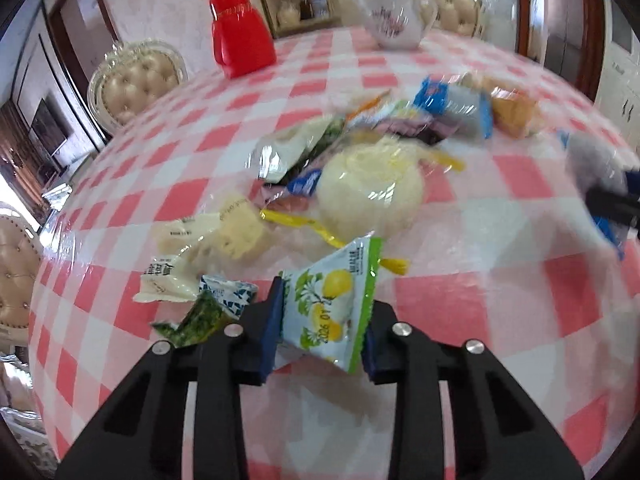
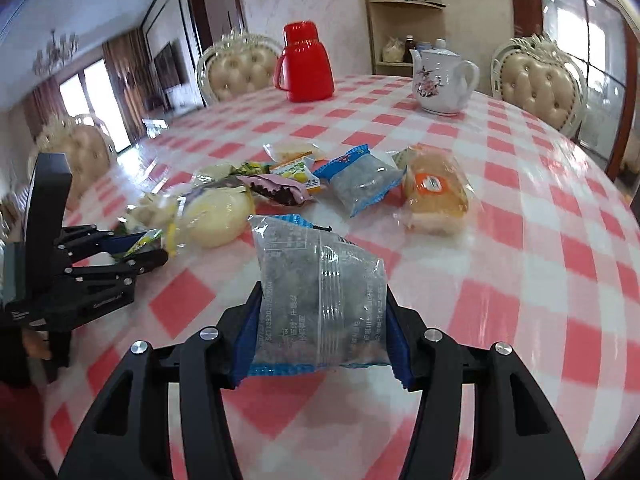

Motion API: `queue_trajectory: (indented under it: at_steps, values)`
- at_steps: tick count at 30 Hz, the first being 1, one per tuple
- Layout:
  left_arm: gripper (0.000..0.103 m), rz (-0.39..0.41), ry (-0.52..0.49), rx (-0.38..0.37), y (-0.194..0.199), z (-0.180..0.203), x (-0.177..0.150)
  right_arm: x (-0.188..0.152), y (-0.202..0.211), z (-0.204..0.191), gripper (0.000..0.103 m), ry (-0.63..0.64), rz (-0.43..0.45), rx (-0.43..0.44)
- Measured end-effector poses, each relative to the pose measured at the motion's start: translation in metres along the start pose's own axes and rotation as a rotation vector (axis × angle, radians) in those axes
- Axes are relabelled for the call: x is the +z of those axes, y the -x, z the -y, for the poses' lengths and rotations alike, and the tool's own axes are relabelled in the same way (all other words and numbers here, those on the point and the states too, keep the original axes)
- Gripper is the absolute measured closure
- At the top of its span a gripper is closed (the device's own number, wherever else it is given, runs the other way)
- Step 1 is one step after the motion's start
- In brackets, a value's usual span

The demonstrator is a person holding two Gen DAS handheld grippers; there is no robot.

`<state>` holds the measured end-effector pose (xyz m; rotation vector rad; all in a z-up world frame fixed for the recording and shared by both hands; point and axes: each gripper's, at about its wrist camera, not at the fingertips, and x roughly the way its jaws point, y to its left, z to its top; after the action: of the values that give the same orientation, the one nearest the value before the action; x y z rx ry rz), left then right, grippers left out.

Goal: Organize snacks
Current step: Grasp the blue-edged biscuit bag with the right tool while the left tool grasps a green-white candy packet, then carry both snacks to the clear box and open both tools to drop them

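Observation:
My left gripper (image 1: 324,312) is shut on a small lemon-print packet (image 1: 332,280) with a green edge, held just above the checked tablecloth. It also shows at the left of the right wrist view, as the left gripper (image 2: 136,252). My right gripper (image 2: 323,300) is shut on a clear blue-edged packet (image 2: 316,264) of grey snack, lifted off the table. Beyond both lies the snack pile: a round pale bun (image 1: 372,184), a second blue-edged packet (image 2: 360,180), a wrapped bread roll (image 2: 436,196) and several small wrappers.
A red thermos jug (image 2: 306,64) and a white flowered teapot (image 2: 440,80) stand at the far side of the round table (image 2: 520,280). Padded chairs (image 2: 540,80) ring the table. A wall shelf with jars stands behind.

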<state>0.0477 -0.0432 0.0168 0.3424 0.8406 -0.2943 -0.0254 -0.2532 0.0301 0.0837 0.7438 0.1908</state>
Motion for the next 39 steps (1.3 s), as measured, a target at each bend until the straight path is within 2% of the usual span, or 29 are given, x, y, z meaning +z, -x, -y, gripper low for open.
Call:
queue_trajectory:
  at_steps: [3, 6, 11, 22, 34, 36, 39]
  values:
    - [0.071, 0.048, 0.035, -0.023, 0.021, 0.004, -0.006, -0.010, 0.014, -0.003, 0.050, -0.018, 0.024, 0.014]
    - [0.071, 0.084, 0.101, -0.079, 0.043, 0.002, -0.020, -0.021, 0.027, -0.009, 0.050, -0.035, 0.036, 0.038]
    - [0.071, 0.103, 0.178, -0.115, 0.068, -0.002, -0.042, -0.044, 0.031, -0.031, 0.050, -0.012, 0.003, 0.054]
    - [0.070, 0.092, 0.227, -0.055, 0.130, -0.030, -0.102, -0.061, 0.047, -0.114, 0.050, 0.116, -0.008, 0.134]
    - [0.070, 0.080, 0.298, 0.077, 0.197, -0.104, -0.183, -0.083, 0.052, -0.243, 0.050, 0.330, -0.041, 0.262]
    - [0.070, 0.076, 0.330, 0.075, 0.202, -0.118, -0.197, -0.088, 0.052, -0.265, 0.050, 0.374, -0.043, 0.276]
    - [0.070, 0.058, 0.382, 0.023, 0.201, -0.134, -0.213, -0.089, 0.047, -0.274, 0.050, 0.379, -0.052, 0.258]
